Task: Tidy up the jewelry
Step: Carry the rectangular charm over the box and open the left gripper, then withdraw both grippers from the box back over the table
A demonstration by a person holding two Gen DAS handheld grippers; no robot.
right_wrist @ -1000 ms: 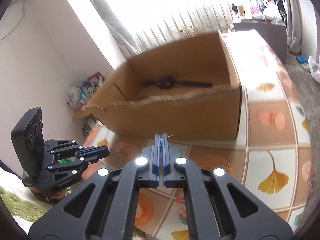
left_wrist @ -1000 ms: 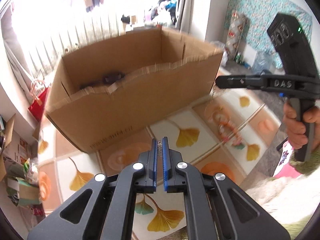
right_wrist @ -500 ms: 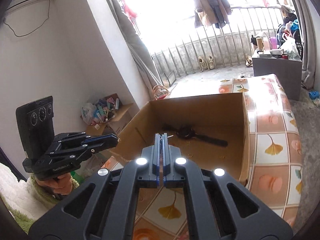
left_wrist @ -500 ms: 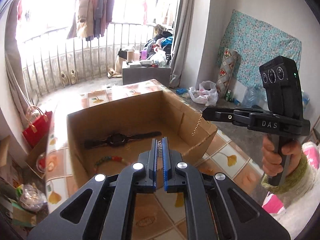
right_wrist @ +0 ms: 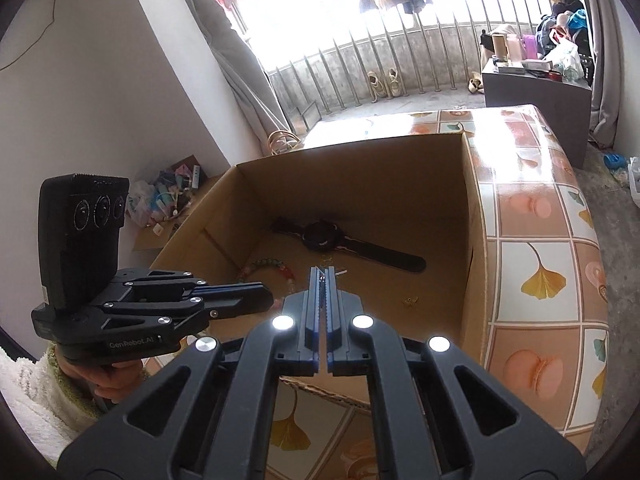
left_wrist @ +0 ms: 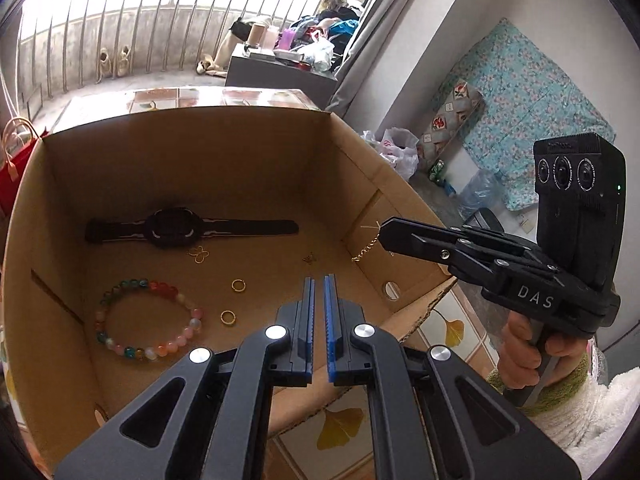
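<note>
An open cardboard box (left_wrist: 180, 148) holds a black watch (left_wrist: 172, 227), a coloured bead bracelet (left_wrist: 146, 318), two gold rings (left_wrist: 238, 285) and small gold charms (left_wrist: 199, 255). My right gripper (left_wrist: 382, 229) is shut on a thin gold chain (left_wrist: 366, 250) that dangles over the box's right wall. In the right wrist view the shut right gripper (right_wrist: 323, 274) pinches the chain above the box (right_wrist: 400, 176), with the watch (right_wrist: 348, 246) beyond. My left gripper (left_wrist: 319, 280) hovers over the box's near part, nearly shut and empty; it also shows in the right wrist view (right_wrist: 264, 296).
The box stands on a table with a ginkgo-leaf tile cloth (right_wrist: 536, 240). A red bag (left_wrist: 14, 168) hangs at the left. A grey cabinet (right_wrist: 536, 100) with clutter and a balcony railing (left_wrist: 120, 40) lie behind.
Both grippers have risen and moved forward over the box, so its inside now shows from above. The right gripper has carried the gold chain from the table to over the box's right wall.
</note>
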